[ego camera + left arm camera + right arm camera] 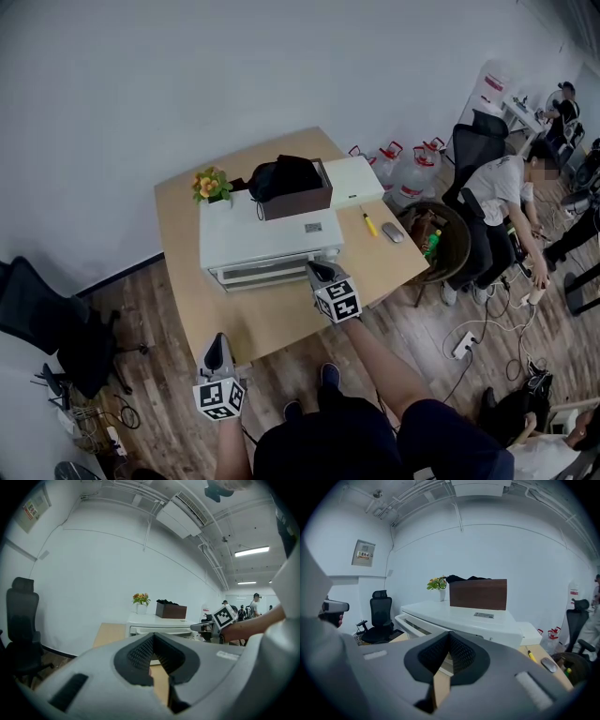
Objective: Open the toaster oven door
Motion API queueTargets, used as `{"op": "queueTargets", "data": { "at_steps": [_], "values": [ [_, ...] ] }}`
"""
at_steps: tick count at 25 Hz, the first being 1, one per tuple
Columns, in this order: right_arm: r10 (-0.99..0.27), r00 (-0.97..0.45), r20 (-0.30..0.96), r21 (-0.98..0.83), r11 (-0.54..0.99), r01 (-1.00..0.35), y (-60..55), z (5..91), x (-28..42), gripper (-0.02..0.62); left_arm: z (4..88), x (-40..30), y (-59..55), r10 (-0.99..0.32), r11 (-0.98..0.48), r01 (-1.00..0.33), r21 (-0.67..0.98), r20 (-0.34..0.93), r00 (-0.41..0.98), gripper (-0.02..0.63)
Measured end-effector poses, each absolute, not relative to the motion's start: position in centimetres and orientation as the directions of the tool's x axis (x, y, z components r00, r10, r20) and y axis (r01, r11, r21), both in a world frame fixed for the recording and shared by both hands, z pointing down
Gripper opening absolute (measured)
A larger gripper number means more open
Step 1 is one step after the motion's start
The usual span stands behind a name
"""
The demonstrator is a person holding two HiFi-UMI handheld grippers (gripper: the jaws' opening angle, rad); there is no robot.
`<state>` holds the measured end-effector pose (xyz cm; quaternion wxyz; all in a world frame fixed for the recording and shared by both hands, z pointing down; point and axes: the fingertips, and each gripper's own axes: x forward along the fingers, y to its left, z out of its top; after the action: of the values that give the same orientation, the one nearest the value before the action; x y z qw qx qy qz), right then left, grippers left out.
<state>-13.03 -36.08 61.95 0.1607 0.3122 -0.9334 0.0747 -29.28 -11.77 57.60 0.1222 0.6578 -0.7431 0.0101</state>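
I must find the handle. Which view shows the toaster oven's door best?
The right gripper view: the toaster oven is nearest there, its door seen slantwise. The head view shows mostly its top; the left gripper view shows the front small and far.

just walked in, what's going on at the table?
A person holds a tool in each hand at a wooden table. The right tool is at the front right corner of the white toaster oven, jaws together and gripping nothing. The left tool hangs near the table's near edge, jaws also together and empty. The oven door looks closed, so it has not been opened yet.
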Motion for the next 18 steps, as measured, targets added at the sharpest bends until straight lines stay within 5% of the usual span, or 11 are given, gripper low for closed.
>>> {"op": "queueTargets", "data": {
  "at_steps": [18],
  "values": [
    [-0.566,-0.744,0.354,-0.045,0.785,-0.618,-37.2,63.3,-13.7,0.011,58.3,-28.8,-12.3,-0.976,0.113,-0.979,0.170,0.203,-0.077,-0.005]
  ]
}}
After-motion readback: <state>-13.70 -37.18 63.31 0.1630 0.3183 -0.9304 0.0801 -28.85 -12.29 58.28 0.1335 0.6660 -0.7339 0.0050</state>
